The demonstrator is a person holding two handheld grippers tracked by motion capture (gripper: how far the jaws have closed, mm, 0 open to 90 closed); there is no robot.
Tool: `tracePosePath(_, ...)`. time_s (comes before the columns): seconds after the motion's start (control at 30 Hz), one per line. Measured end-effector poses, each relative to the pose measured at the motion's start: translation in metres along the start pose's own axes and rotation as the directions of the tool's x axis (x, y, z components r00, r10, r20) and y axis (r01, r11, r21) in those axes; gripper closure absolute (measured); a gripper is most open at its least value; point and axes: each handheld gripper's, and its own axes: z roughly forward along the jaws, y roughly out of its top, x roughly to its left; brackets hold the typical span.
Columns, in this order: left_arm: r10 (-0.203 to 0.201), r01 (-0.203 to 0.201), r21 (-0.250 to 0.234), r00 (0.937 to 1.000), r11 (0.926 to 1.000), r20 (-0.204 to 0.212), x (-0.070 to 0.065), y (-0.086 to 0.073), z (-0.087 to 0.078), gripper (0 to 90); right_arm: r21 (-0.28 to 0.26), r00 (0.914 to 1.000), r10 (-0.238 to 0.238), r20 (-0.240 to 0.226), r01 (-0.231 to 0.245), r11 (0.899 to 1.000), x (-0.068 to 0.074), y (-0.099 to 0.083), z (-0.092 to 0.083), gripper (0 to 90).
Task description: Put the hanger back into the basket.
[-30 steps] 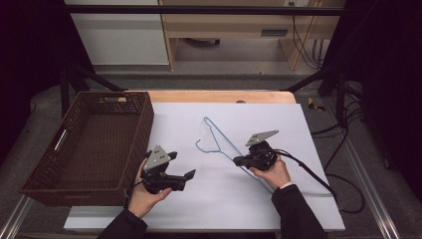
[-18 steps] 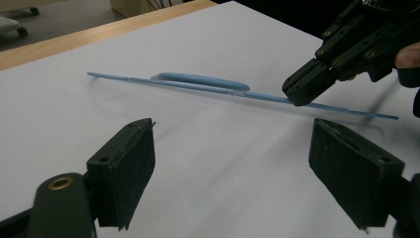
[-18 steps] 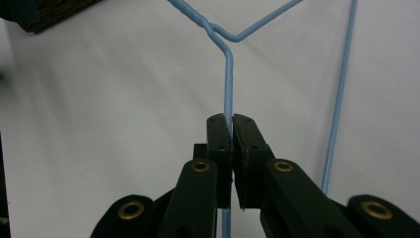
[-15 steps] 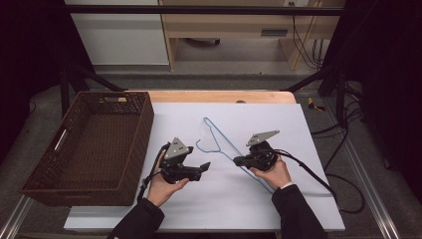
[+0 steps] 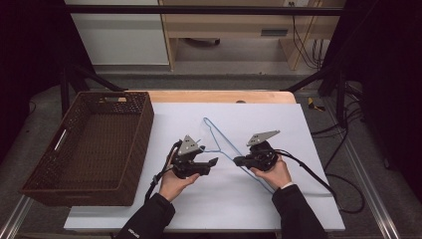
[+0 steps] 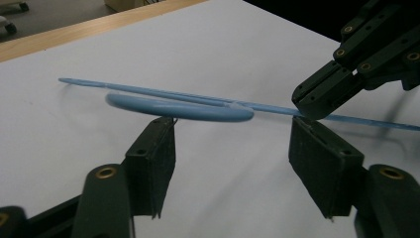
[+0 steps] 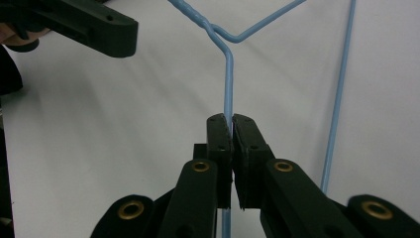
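One blue wire hanger (image 5: pixel 226 149) lies on the white sheet (image 5: pixel 298 124) that covers the bench (image 5: pixel 219 96), between the two hands. One brown woven basket (image 5: pixel 87 149) stands on the left part of the bench, just beside the sheet's left edge, well apart from the hanger. There are two tools, one in each hand.

The right tool (image 5: pixel 238 161) is clamped shut on the hanger: in the right gripper view its two black jaws meet on one straight wire of the hanger (image 7: pixel 229 84), with the twisted neck just beyond the tips and another wire running down the right side. In the high view this tool (image 5: pixel 238 161) sits at the hanger's right arm, held low over the sheet by the right hand (image 5: pixel 272 174).

The left tool (image 5: pixel 213 163) has just been closing, yet its jaws stand apart and press on nothing. In the left gripper view the hanger's hook (image 6: pixel 178 106) lies across just beyond the gap between the two pads (image 6: pixel 153 168), blurred, and I cannot tell whether the left pad touches it. The right tool's tip (image 6: pixel 322 94) shows there too, gripping the wire at the upper right. The left hand (image 5: pixel 175 183) holds its tool just left of the hanger's neck.
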Motion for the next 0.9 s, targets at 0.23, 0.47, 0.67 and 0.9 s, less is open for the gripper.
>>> tracePosePath(0.23, -0.004, 0.005, -0.014, 1.0000, 0.9999, 0.008, 0.000, 0.000, 0.009, 53.4, -0.001, 1.0000, 0.000, -0.002, 0.000, 1.000, 0.000, 0.000, 0.000, 87.3)
tracePosePath(0.47, -0.019, 0.019, -0.034, 0.9997, 0.9992, 0.014, 0.000, 0.000, 0.014, 68.0, 0.002, 1.0000, 0.003, 0.000, -0.003, 1.000, 0.000, 0.000, 0.000, 87.3)
tracePosePath(0.67, -0.031, 0.031, -0.049, 0.9995, 0.9983, 0.006, -0.002, 0.001, 0.014, 79.1, 0.005, 1.0000, 0.001, -0.006, -0.001, 1.000, 0.001, 0.000, 0.001, 87.3)
tracePosePath(0.9, -0.032, 0.032, -0.046, 0.9995, 0.9984, 0.006, -0.003, 0.001, 0.016, 84.4, 0.013, 1.0000, -0.001, -0.004, 0.001, 1.000, 0.001, -0.001, 0.002, 87.3)
